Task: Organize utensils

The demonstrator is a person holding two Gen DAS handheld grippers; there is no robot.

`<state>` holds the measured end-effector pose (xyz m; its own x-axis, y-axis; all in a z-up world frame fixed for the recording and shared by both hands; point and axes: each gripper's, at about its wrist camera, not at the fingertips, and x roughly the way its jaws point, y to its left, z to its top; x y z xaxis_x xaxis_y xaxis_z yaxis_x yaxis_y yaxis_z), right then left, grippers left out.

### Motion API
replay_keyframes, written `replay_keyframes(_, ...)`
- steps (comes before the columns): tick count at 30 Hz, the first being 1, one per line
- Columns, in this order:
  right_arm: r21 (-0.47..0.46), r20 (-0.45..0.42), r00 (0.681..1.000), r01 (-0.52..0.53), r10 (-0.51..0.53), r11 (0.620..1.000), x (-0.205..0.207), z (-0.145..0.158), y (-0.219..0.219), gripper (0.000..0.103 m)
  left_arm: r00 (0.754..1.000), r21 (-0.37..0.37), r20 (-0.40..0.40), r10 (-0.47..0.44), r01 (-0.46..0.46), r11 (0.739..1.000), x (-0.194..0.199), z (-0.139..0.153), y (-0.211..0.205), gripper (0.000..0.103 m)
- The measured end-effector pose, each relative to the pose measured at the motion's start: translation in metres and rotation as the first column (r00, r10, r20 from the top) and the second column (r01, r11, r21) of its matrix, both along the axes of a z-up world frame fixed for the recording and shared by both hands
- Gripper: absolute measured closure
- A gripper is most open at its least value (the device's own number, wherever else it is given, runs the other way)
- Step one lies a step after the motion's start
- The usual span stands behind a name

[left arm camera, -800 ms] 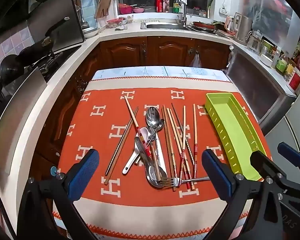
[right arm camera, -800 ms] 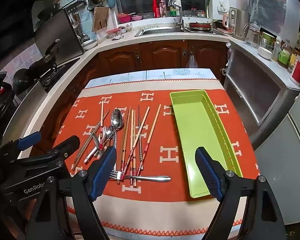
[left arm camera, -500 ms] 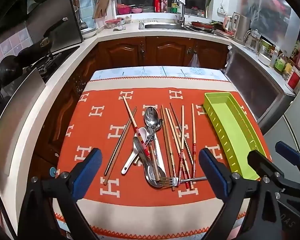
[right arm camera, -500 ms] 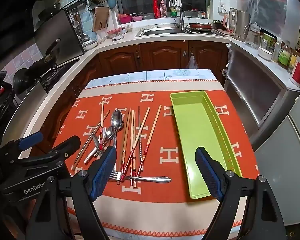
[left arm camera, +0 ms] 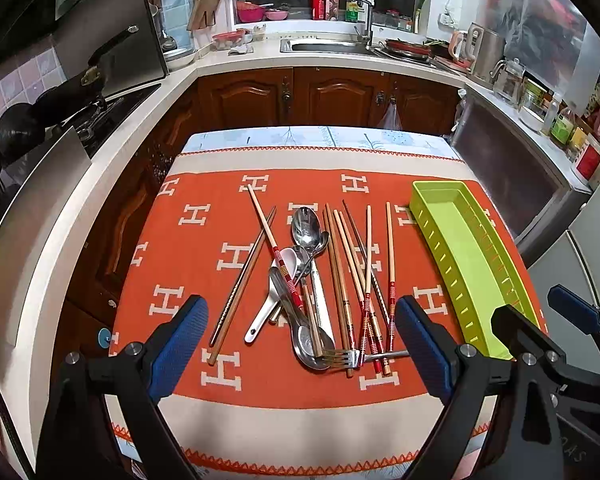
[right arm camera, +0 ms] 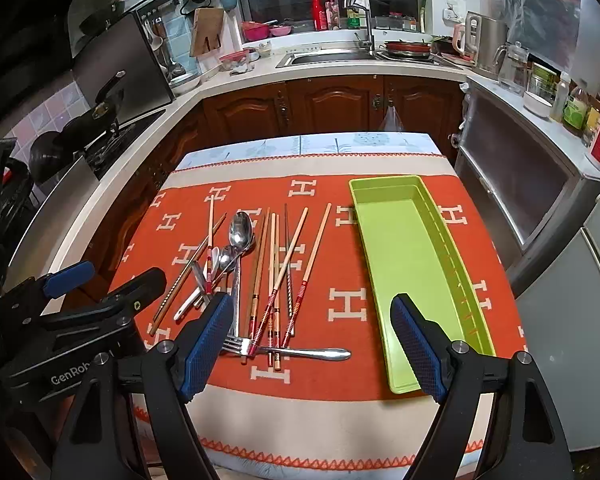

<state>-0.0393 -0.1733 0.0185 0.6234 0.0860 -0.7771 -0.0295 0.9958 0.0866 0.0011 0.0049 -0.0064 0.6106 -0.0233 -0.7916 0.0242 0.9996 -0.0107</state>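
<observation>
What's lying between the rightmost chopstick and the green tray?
Nothing: only bare orange cloth separates the rightmost chopstick from the green tray, clearest in the right wrist view.

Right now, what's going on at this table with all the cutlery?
A person is about to sort utensils with a handheld claw in each hand. Both the left claw and the right claw hover open over the near edge of the orange tablecloth, holding nothing. Chopsticks, metal spoons, a white spoon and a fork lie in a loose pile. The green tray beside the pile is empty, so nothing has been sorted yet.
</observation>
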Motion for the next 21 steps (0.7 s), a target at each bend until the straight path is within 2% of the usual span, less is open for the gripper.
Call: replay_keyframes(21, 0.000, -0.009, 1.000, -0.014, 0.014, 1.000, -0.0004, -0.0029, 0.0091, 0.020, 1.000, -0.006, -0.001, 0.012, -0.012, 1.000, -0.0025, -0.0016, 0.0047, 0.010)
